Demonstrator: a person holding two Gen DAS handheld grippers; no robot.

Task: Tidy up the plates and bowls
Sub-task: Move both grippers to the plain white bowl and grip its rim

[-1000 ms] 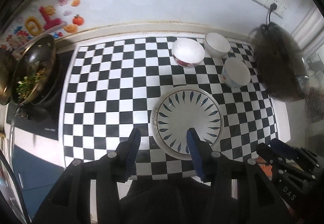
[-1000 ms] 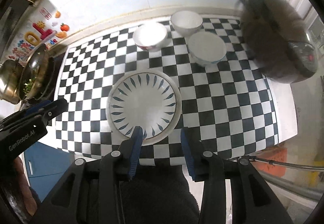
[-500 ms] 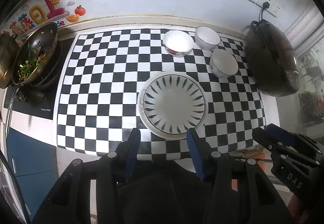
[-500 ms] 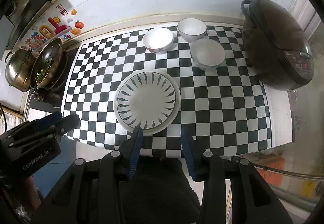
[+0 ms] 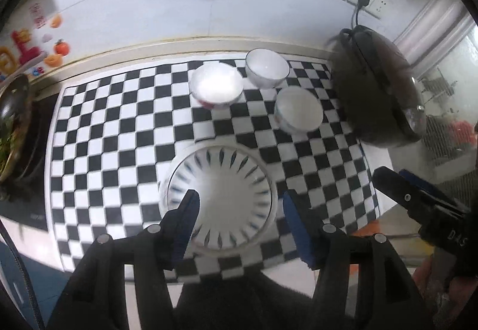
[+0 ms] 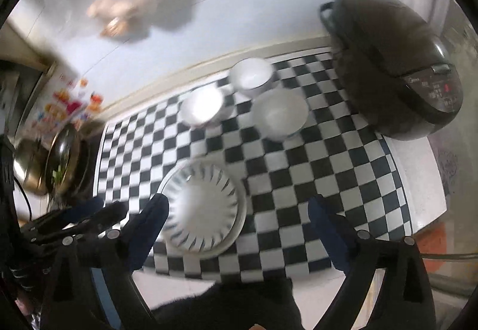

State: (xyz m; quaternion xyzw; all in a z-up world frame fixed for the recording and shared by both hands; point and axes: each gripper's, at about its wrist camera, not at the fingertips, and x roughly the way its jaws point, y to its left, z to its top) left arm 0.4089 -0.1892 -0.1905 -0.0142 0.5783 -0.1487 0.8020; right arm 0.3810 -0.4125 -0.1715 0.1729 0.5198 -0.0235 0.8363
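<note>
Both my grippers, left (image 5: 239,204) and right (image 6: 239,210), hang spread and empty; I should straddle the plate (image 5: 219,198) rim squarely before closing.

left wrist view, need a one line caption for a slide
Open left tongs above a leaf-patterned plate on a checkered mat, three bowls behind.

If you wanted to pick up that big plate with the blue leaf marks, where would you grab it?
By its rim, at the near edge. The plate lies flat on the checkered cloth, so only the thin raised rim offers a hold. Its near edge faces the open left gripper, clear of the bowls behind.
</note>
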